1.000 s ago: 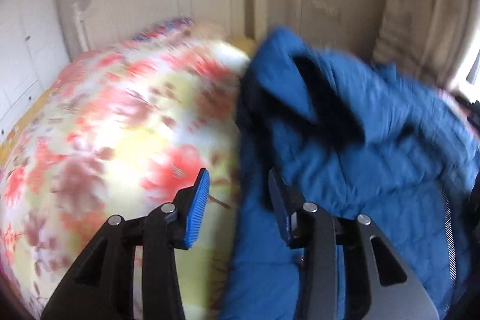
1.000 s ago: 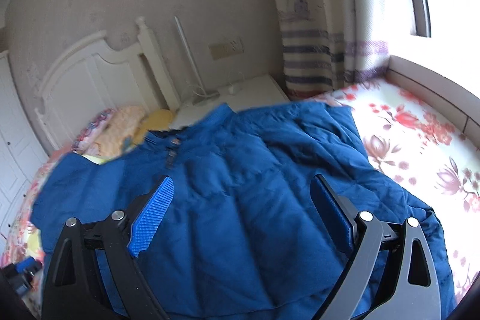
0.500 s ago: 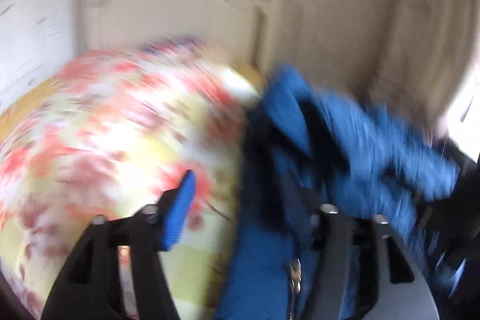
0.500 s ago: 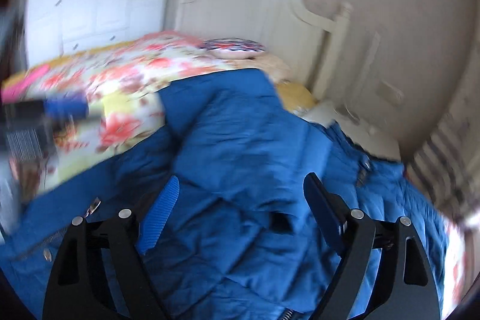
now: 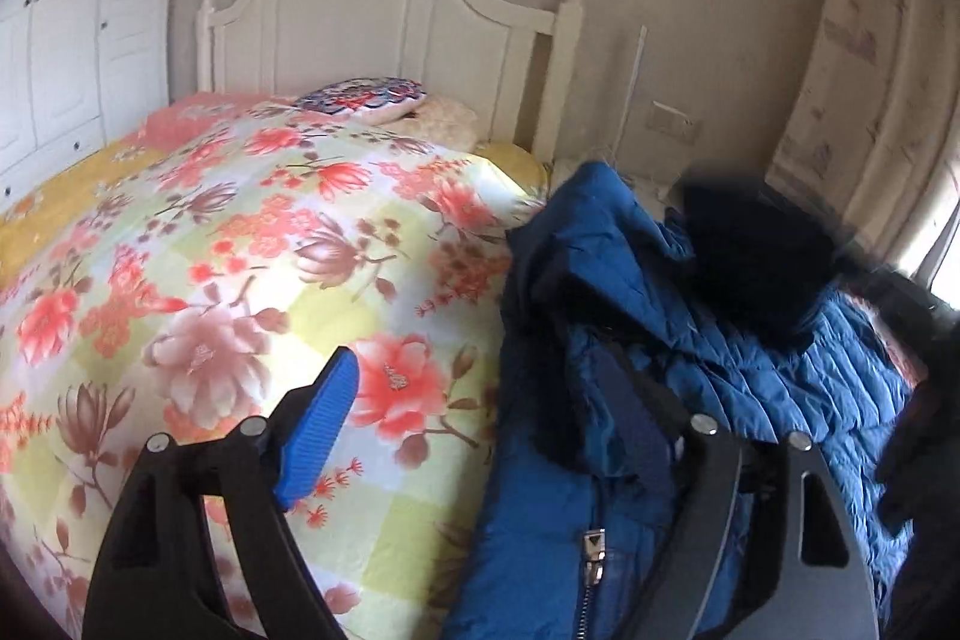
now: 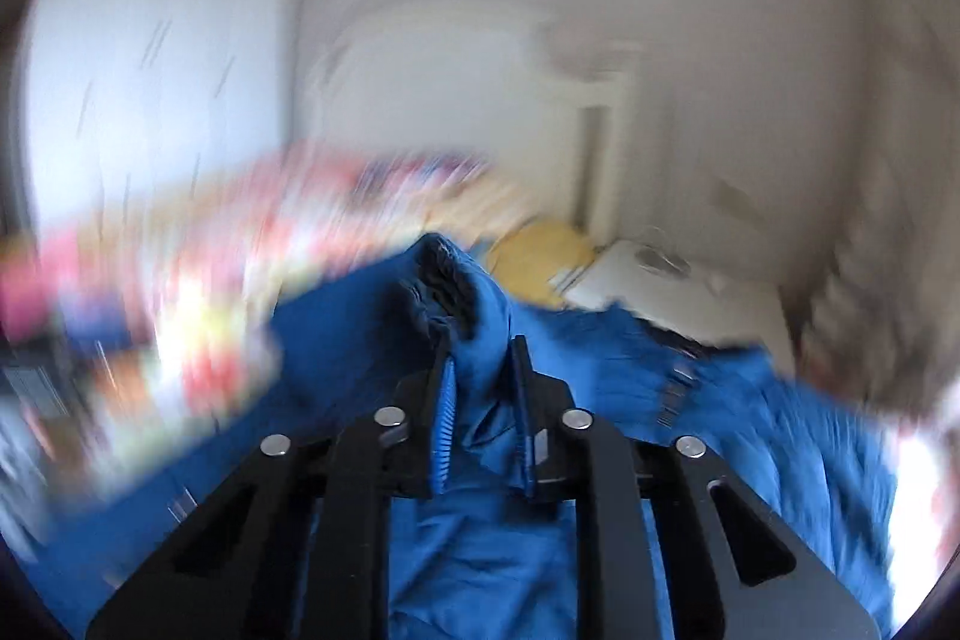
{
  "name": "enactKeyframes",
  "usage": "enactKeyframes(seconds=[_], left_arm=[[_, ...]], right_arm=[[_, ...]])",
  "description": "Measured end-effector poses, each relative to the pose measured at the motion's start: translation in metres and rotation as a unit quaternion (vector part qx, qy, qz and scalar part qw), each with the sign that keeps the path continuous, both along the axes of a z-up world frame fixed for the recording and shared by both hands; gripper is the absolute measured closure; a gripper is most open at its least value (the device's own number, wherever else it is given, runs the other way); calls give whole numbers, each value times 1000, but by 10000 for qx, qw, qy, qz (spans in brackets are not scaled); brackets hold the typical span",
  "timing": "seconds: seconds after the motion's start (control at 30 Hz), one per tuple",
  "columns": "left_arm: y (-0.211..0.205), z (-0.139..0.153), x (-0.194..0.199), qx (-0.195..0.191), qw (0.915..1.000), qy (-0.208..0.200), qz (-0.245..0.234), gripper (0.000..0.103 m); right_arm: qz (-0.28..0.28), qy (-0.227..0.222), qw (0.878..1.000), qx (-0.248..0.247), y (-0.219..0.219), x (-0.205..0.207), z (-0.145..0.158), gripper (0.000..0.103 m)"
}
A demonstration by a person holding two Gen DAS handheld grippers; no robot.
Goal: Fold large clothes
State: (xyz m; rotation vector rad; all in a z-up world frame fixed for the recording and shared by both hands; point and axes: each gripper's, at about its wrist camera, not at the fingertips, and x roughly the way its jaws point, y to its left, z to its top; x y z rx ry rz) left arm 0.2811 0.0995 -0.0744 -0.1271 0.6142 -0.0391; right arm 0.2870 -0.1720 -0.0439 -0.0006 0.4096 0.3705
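While the right view smears with motion, the fold is plainly under way.

Right hand-held gripper [image 6: 483, 394]: its jaws have just been closing and now pinch a bunched ridge of the blue padded jacket [image 6: 480, 550]; a second ago they stood wide over flat fabric.

Left hand-held gripper [image 5: 480, 436]: its jaws have just been opening and now stand well apart; one blue pad hangs over the quilt, the other lies against the jacket's zip edge without clamping it.

Meaning for the task: I judge one side has been let go and a fresh hold taken, likely to pull a flap or sleeve across. Early in the fold, since the jacket is crumpled.

Jacket's place: directly under and ahead of both grippers, heaped on the bed, collar end farthest off.

Surface: floral quilt [image 5: 240, 280] covering the bed, to the left of the left gripper.

Farther off: a patterned pillow [image 5: 366, 97], then the white headboard [image 5: 384, 10].

Room: white wardrobe doors [image 5: 60, 58] far left; curtain [image 5: 864, 40] far right.
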Motion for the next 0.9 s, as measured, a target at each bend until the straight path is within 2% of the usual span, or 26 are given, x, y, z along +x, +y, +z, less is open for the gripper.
enactKeyframes(seconds=[0.03,0.07,0.1,0.17,0.2,0.27,0.3,0.37,0.4,0.43,0.47,0.5,0.53,0.57,0.6,0.67,0.77,0.8,0.83,0.9], left_arm=[[-7,1,3,71,9999,39,-92,20],[-17,0,10,233,9995,100,-198,18],[-26,-1,17,399,9987,158,-258,16],[-46,-6,36,783,9956,377,-358,14],[-59,-14,52,1009,9922,617,-392,14],[-76,-27,74,1135,9876,964,-492,14],[-84,-32,80,1194,9859,1042,-544,14],[-99,-41,89,1493,9811,1090,-575,14],[-103,-44,92,1614,9792,1093,-562,14],[-107,-47,94,1706,9778,1090,-548,14],[-109,-48,96,1745,9771,1090,-544,14],[-110,-49,98,1758,9768,1090,-551,14],[-108,-50,99,1755,9770,1083,-550,12],[-107,-52,99,1760,9771,1072,-529,10],[-105,-57,100,1779,9773,1049,-483,5],[-101,-63,102,1682,9790,1057,-460,2],[-94,-63,104,1485,9813,1118,-490,2],[-94,-63,104,1487,9815,1105,-493,2],[-94,-63,104,1492,9815,1092,-491,2],[-95,-63,102,1528,9814,1058,-480,2]], right_arm=[[-240,32,9983,537,-31,-4,6,89],[-527,93,9923,1119,-70,-9,7,89],[-732,200,9858,1501,-97,-13,4,89],[-1077,585,9655,2297,-150,-18,-13,89],[-1274,739,9568,2506,-169,-20,-24,89],[-1737,1196,9345,2867,-204,-22,-55,89],[-1746,1438,9200,3200,-217,-21,-73,88],[-1718,1759,9013,3568,-228,-20,-96,84],[-1791,1925,8951,3602,-229,-18,-104,79],[-1808,1978,8916,3650,-229,-17,-106,79],[-1789,1972,8909,3681,-228,-16,-105,78],[-1753,1939,8927,3670,-227,-17,-103,72],[-1704,1904,8953,3649,-228,-18,-100,49],[-1596,1837,8981,3664,-225,-18,-98,31],[-1499,1755,9000,3697,-223,-19,-96,20],[-1417,1684,9091,3536,-215,-17,-87,20],[-1485,1790,9246,3017,-200,-8,-82,31],[-1548,1884,9270,2850,-196,-4,-83,39],[-1597,1941,9283,2738,-196,0,-83,52],[-1729,1976,9301,2567,-195,2,-87,68]])
